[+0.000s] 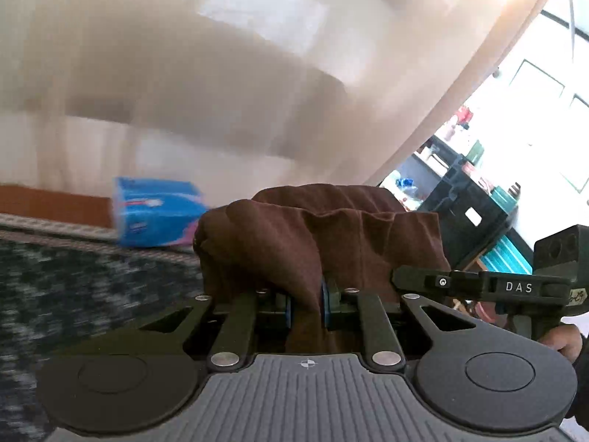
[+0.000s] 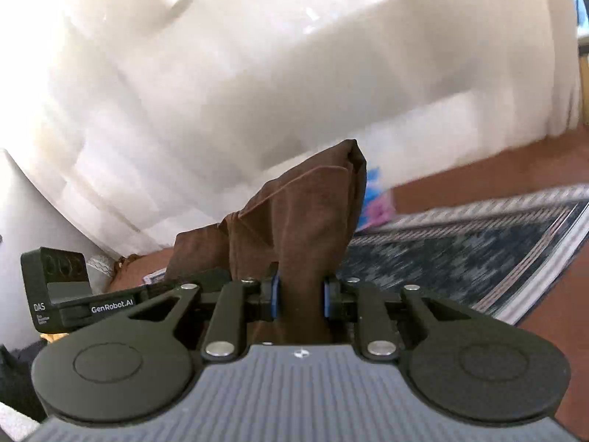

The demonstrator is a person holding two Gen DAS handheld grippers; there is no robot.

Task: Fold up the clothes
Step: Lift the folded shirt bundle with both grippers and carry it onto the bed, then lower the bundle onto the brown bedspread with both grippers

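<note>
step: both tongs up off the rug (image 1: pixel 73 287) w/ brown cloth (image 1: pixel 294 243) bunched between them, looks like lift/spread before a fold
L tongs (image 1: pixel 306 305): clamped on cloth, fabric pinched betw blue pads
R tongs (image 2: pixel 300 296): clamped on thicker wad of same cloth (image 2: pixel 302 221)
cloth loc: in air, 12 o'clock of each cam, none seen on rug
next (est): pull hands apart to tension edge, lay flat on rug, keep grip
bg: blue tissue pack (image 1: pixel 158 211) at 10 o'clock in L view, text unreadable
labels: "DAS", "GenRobot.AI" on tool bodies

Brown garment (image 1: pixel 279 243), blue box (image 1: pixel 158 211), rug (image 2: pixel 460 254) seemingly dark with white-speckled pattern
</note>
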